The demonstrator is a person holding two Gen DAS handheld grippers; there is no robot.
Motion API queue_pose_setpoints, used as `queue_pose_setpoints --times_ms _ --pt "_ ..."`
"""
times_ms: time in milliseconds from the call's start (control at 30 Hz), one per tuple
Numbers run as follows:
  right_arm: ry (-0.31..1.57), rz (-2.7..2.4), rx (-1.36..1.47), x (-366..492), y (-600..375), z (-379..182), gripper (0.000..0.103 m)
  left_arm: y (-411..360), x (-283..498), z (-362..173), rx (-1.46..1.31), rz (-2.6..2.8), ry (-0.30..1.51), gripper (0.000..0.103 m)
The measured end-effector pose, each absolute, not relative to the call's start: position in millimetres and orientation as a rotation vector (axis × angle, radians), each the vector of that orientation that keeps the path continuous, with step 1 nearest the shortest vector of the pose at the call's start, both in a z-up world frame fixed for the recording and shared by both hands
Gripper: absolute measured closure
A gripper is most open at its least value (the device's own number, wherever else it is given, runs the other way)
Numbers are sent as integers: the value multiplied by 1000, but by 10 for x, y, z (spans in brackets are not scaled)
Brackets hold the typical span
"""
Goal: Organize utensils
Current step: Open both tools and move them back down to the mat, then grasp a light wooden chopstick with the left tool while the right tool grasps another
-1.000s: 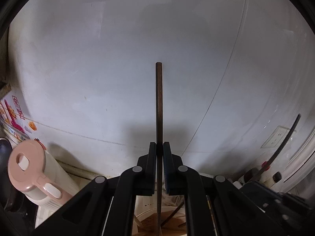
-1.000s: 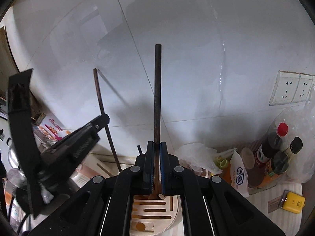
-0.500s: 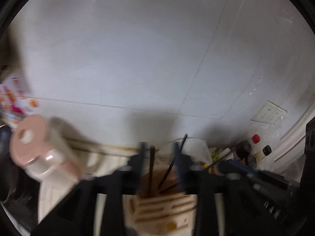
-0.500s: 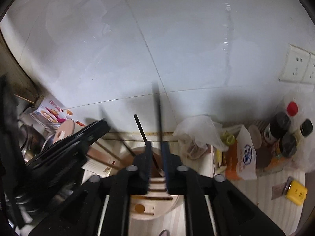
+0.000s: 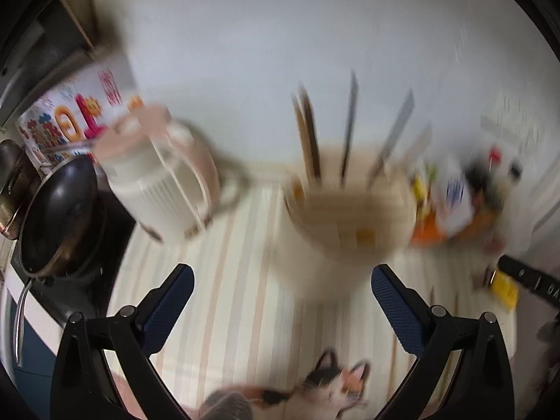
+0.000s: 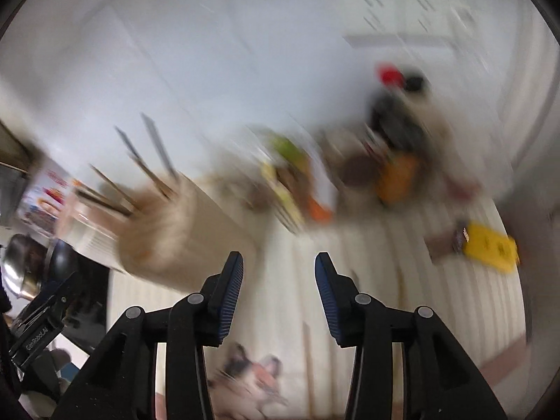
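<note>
With both grippers empty and their fingers apart, the utensil holder [image 5: 346,224] stands at the countertop's [image 5: 224,280] back edge, chopsticks [image 5: 308,140] upright, directly ahead of the left gripper [image 5: 281,281]; the right gripper [image 6: 279,273] sits off to its right

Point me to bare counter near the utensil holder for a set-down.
Free: the striped mat in front of the holder, between it and the open left gripper, and the strip between holder and kettle. In the right wrist view, mat ahead of the open right gripper also looks bare. Crowded: bottles and packets right of the holder; pan on the left.
</note>
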State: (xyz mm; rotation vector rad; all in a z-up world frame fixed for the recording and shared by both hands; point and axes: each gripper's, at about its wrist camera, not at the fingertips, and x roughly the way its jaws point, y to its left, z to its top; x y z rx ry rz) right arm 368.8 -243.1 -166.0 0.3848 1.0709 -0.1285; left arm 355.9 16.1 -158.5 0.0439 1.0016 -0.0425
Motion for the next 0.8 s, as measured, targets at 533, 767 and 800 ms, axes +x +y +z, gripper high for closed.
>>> queue_pose_setpoints --times_ms 533,767,800 --pt "1484 -226 326 3014 -2813 -3646 58 -1025 3065 -3596 312 -124 1418 1" --pt "1461 -288 440 2709 -3259 -3694 58 -1432 2942 -3777 245 -239 1456 30" --pt "1459 -297 445 2670 -3312 -3690 58 -1493 2937 -3761 263 -250 1432 33"
